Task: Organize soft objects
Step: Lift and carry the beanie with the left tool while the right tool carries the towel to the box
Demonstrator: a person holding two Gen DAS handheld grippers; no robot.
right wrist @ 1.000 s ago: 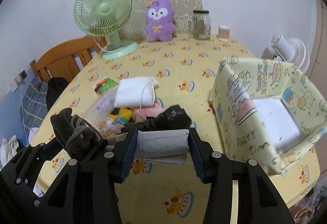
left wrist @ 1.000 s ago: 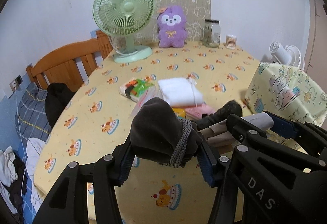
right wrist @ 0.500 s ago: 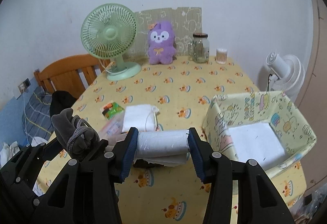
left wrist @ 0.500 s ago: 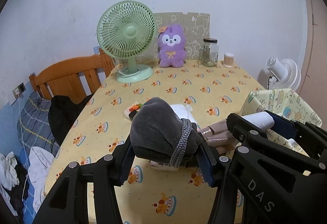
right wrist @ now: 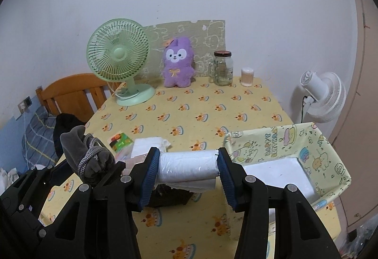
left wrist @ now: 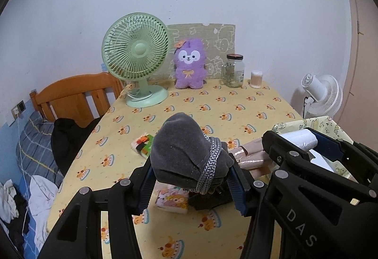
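My left gripper (left wrist: pixel 192 180) is shut on a dark grey bundle (left wrist: pixel 184 155) tied with a grey knit cord, held above the table. It also shows in the right wrist view (right wrist: pixel 85 152). My right gripper (right wrist: pixel 187 170) is shut on a white roll in clear wrap (right wrist: pixel 187 163), held above the table just left of the yellow cartoon-print box (right wrist: pixel 278 143). The roll also shows in the left wrist view (left wrist: pixel 300 137). On the table below lie a folded white cloth (right wrist: pixel 148 144), beige rolls (left wrist: pixel 250 156), a pink packet (left wrist: pixel 172 198) and a dark item (right wrist: pixel 167 195).
A green fan (right wrist: pixel 118 56), a purple plush (right wrist: pixel 177 63), a glass jar (right wrist: pixel 222 67) and a small cup of swabs (right wrist: pixel 247 73) stand at the table's far edge. A green tissue pack (right wrist: pixel 119 139) lies left. A wooden chair (left wrist: pixel 78 93) and a white floor fan (right wrist: pixel 323 93) flank the table.
Both grippers have risen and drawn back from the table with their loads still held. The pile of items on the table now sits lower and farther away in both views.
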